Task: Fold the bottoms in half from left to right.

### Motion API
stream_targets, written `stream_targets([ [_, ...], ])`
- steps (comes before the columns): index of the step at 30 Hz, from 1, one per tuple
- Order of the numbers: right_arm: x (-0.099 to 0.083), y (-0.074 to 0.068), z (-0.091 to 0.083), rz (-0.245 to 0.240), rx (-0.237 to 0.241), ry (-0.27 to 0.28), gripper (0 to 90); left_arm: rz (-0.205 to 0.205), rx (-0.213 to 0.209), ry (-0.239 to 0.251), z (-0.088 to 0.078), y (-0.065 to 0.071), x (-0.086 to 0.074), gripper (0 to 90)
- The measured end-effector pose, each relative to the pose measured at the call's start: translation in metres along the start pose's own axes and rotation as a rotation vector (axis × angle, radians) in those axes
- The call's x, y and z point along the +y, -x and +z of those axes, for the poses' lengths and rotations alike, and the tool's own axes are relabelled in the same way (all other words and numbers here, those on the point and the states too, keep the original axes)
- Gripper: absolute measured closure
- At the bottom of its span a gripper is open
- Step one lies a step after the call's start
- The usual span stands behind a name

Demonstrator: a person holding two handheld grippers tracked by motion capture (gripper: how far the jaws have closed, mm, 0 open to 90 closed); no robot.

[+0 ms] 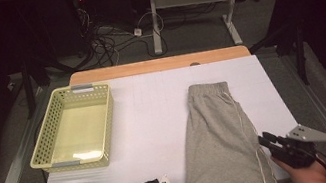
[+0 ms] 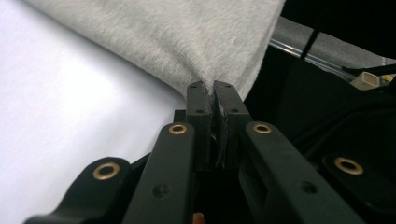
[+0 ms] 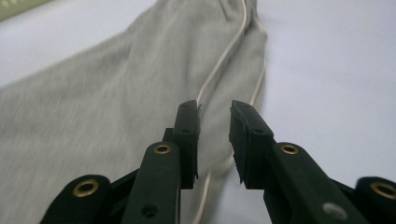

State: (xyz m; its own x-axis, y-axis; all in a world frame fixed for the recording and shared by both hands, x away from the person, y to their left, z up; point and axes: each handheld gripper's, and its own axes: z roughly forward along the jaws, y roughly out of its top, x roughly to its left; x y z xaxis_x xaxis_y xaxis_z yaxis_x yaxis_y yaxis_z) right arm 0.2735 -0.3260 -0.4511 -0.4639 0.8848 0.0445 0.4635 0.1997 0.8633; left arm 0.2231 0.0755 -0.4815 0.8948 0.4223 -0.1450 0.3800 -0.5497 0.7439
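Grey shorts (image 1: pixel 222 137) lie flat toward the counter's (image 1: pixel 148 104) right side, hem at the near edge. The left gripper (image 2: pixel 214 88) has its jaws clamped on the hem's near left corner. The right gripper (image 3: pixel 214 109) hangs over the right side seam, jaws apart, nothing between them. Lifted from one corner alone, the cloth would likely bunch and drag; the yellow basket (image 1: pixel 48 157) sits by the left edge.
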Motion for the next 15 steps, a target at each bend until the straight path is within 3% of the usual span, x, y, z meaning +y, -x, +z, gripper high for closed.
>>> stream_targets([
  [3,0.018,0.003,0.022,-0.009,-0.002,0.017,72.5,-0.014,-0.012,0.037,0.002,-0.006,0.000,79.9],
  [8,0.039,0.009,0.059,-0.013,0.003,0.009,69.9,-0.045,0.004,0.134,0.000,-0.027,0.011,54.0],
  [11,0.043,0.014,0.073,-0.001,0.006,-0.006,66.0,-0.047,0.066,0.202,-0.008,-0.046,0.016,45.4],
  [15,0.039,0.018,0.081,0.015,0.006,-0.044,59.4,-0.060,0.173,0.194,-0.013,-0.076,0.017,31.2],
])
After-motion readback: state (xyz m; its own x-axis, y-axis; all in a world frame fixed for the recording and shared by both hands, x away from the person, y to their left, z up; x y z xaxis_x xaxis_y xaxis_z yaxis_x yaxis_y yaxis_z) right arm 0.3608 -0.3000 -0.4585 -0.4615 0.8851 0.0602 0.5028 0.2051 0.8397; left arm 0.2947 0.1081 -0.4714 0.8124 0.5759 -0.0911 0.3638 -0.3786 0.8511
